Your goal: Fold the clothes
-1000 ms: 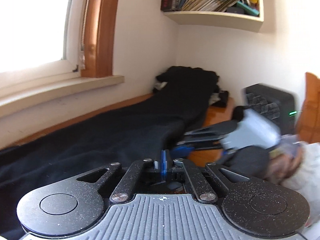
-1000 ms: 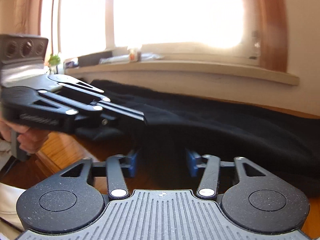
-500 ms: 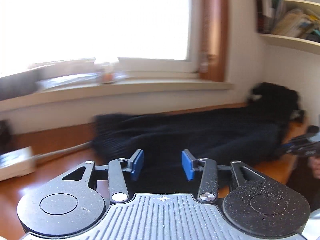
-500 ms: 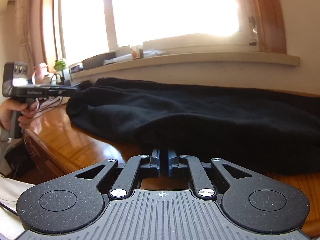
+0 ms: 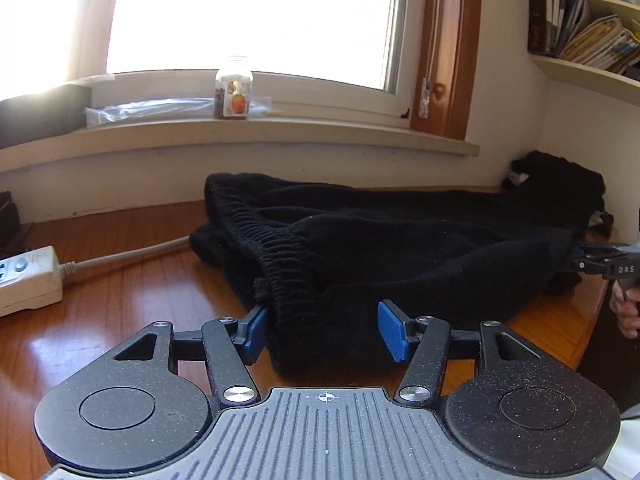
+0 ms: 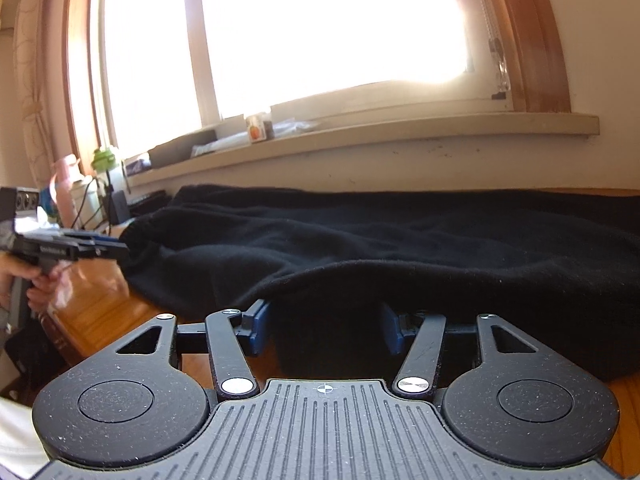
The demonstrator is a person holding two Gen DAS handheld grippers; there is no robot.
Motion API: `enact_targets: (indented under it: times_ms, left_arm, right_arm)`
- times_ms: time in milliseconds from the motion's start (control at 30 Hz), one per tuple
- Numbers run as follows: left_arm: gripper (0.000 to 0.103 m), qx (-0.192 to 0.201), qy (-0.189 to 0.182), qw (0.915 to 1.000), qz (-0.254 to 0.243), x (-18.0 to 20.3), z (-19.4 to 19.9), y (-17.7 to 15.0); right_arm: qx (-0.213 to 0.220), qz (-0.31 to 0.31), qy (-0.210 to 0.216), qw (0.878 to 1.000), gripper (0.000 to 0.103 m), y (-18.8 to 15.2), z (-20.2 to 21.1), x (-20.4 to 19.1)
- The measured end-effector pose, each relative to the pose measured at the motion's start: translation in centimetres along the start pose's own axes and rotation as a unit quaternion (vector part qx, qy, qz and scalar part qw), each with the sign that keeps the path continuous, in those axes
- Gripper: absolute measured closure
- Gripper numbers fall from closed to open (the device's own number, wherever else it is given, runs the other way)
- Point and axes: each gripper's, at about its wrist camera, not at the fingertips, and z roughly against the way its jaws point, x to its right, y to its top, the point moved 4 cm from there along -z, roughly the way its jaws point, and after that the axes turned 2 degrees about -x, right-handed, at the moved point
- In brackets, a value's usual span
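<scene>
Blue-padded left gripper jaws opening, straddling the elastic waistband of the black sweatpants, pads not pressing. Right gripper jaws also opening, a fabric edge between them, unpinched. Sweatpants lie stretched along the wooden desk below the windowsill; power strip left of the waistband.

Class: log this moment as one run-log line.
left gripper: opening, waistband between | right gripper: opening, fabric edge between | black trousers: spread on desk
</scene>
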Motion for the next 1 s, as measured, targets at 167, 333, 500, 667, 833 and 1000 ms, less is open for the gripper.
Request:
enact_targets:
  times_ms: [167, 333, 500, 667, 833, 1000]
  left_arm:
    - [0.088, 0.001, 0.007, 0.9998, 0.018, -0.9, -0.1, 0.1]
    - [0.088, -0.005, -0.011, 0.9996, 0.026, -1.5, 1.3, -0.4]
    - [0.076, -0.004, -0.010, 0.9996, 0.028, -1.4, 2.5, -0.5]
    - [0.057, 0.026, 0.023, 0.9993, 0.017, -1.4, 3.6, 1.7]
    - [0.051, 0.054, 0.015, 0.9984, -0.002, 0.4, 2.7, 4.9]
    - [0.050, 0.041, -0.015, 0.9982, -0.042, 3.9, -2.2, 7.9]
  right_arm:
    - [0.011, -0.022, 0.017, 1.000, 0.093, 0.3, 0.2, 0.6]
    - [-0.019, -0.007, 0.045, 0.999, 0.095, -0.6, 2.2, 0.5]
    - [-0.050, 0.014, 0.064, 0.997, 0.094, -2.0, 3.0, 0.0]
    - [-0.024, 0.003, 0.043, 0.999, 0.057, -0.9, 4.0, 0.5]
    - [-0.013, -0.001, 0.069, 0.998, 0.055, -0.7, 3.0, -0.2]
    - [-0.038, 0.039, 0.088, 0.995, 0.094, -1.4, 3.2, -1.0]
